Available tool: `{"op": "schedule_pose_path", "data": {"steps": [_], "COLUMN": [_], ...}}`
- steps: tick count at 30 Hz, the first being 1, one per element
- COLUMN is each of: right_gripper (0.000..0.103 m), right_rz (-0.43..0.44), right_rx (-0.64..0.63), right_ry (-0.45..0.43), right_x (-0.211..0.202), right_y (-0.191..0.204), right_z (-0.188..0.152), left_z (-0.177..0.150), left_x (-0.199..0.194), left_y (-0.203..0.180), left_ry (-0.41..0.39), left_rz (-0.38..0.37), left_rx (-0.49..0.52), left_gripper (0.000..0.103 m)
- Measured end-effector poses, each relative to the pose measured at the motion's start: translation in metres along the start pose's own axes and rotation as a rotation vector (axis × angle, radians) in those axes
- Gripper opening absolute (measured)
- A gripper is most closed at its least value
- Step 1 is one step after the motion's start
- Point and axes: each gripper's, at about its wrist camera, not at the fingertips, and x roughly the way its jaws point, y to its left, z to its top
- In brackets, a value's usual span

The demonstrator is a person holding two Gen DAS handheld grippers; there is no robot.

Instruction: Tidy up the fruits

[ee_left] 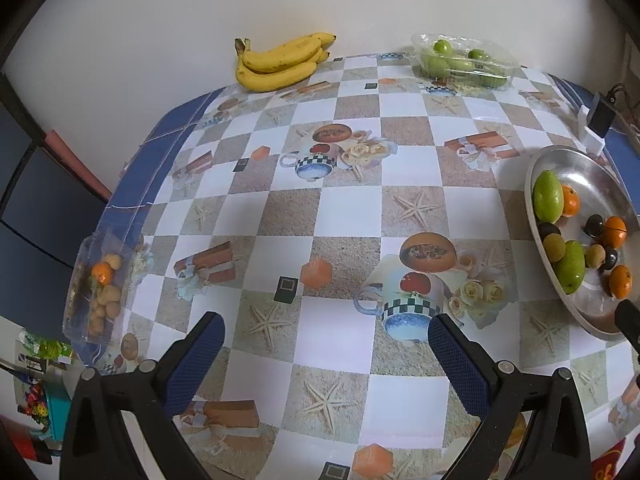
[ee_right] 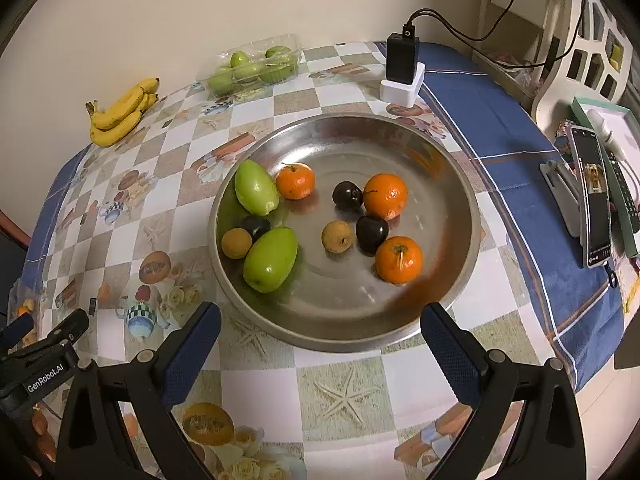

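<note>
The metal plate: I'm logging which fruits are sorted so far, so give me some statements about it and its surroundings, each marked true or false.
1. The metal plate holds three oranges. True.
2. The bananas lie on the plate. False: they lie on the tablecloth by the wall.
3. The right gripper grips an orange. False: its fingers are open and empty.
4. Green fruits fill a clear plastic box near the wall. True.
5. The left gripper is open. True.

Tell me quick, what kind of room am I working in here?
Most likely a home dining or kitchen corner. A table against a plain wall wears a printed checkered tablecloth, with a metal fruit tray, bananas and a phone on a stand at its edge.
</note>
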Motion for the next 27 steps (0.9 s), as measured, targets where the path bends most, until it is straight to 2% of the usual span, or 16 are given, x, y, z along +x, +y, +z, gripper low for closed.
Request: {"op": "schedule_pose_path", "data": {"steps": [13, 27], "right_gripper": [0.100, 0.100], "right_rz": [0.008, 0.002], "right_rx": [0.008, -0.027], "right_ry": [-0.059, -0.045], "right_x": [-0.018, -0.015], "right_y": [-0.001, 0.006], "right_z": [-0.004, -0.003], "left_z": [-0.001, 0.001], "left_x": [-0.013, -0.016], "left_y": [-0.003, -0.004], "left_ry": [-0.033, -0.052], "left_rz": [0.002, -0.004], "left_rx": [0.015, 0.021], "left_gripper": [0.103, 0.103]}}
